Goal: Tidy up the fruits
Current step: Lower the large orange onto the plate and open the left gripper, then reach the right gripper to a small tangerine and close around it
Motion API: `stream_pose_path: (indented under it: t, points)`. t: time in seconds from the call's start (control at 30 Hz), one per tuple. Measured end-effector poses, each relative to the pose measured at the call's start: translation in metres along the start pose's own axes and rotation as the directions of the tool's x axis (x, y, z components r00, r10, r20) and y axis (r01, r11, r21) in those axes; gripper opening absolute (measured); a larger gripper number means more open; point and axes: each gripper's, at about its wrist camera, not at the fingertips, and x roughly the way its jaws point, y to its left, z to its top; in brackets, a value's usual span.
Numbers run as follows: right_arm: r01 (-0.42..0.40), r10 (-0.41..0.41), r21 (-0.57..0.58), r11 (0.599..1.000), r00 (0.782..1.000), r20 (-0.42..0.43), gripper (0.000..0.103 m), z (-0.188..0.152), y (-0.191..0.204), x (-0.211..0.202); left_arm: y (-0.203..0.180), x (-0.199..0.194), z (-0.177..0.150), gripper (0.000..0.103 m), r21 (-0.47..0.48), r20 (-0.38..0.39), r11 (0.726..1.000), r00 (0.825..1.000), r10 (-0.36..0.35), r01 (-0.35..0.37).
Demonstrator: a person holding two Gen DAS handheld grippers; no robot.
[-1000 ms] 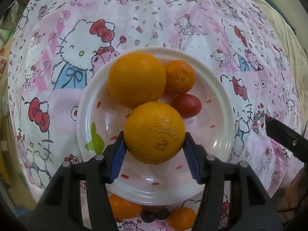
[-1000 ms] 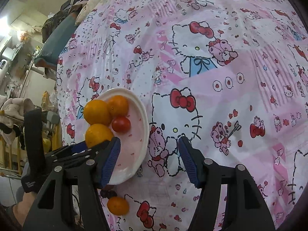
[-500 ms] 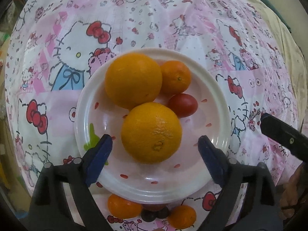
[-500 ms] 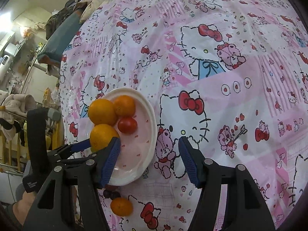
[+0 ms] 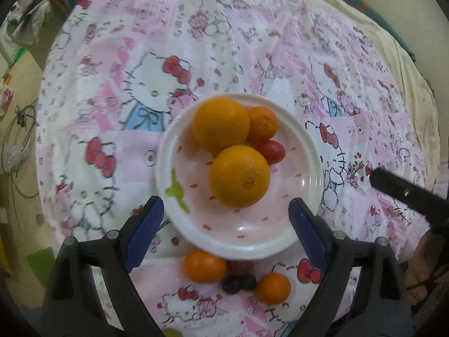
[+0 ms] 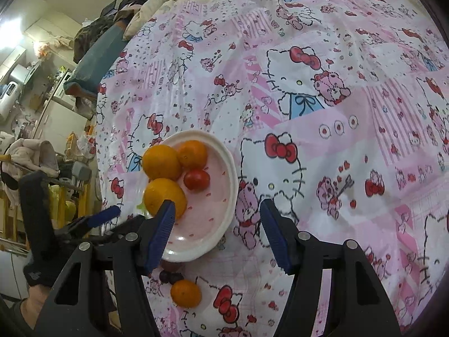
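Left hand-held gripper [image 5: 226,219] is spread wide with nothing in it, hanging over the near rim of the white plate [image 5: 306,151]. On the plate sit two big oranges [image 5: 240,175], a mandarin [image 5: 263,122] and a red tomato [image 5: 272,151], all bunched together. Only the left view shows both loose mandarins [image 5: 204,265] and the dark grapes [image 5: 238,282] on the Hello Kitty bedsheet [image 5: 112,84] just below the plate. Right hand-held gripper [image 6: 217,233] is open too, empty, beside the plate; its view catches the room clutter [image 6: 42,112].
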Motion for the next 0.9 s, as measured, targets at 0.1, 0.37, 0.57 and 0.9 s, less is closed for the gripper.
stream_pose_path:
  t: [0.1,0.37,0.57,0.9]
  points:
    - [-0.009,0.009,0.012,1.0,1.0,-0.01,0.065,-0.014,0.0,-0.002,0.009,-0.015,-0.005,0.088,-0.008,0.021,1.0,1.0,0.008,-0.007]
    - [-0.014,0.015,0.019,1.0,0.998,-0.058,0.065,-0.052,0.004,0.004,0.041,-0.044,-0.03,0.088,-0.094,0.05,0.996,0.999,-0.003,0.008]
    - [-0.017,0.014,-0.022,1.0,0.993,-0.116,0.065,-0.076,0.021,0.021,0.05,-0.055,-0.051,0.088,-0.104,0.074,0.995,0.997,0.006,0.002]
    - [-0.043,0.016,-0.095,0.995,0.963,-0.268,0.065,-0.104,0.052,0.074,0.067,-0.054,-0.064,0.088,-0.17,0.085,0.985,0.996,-0.009,0.023]
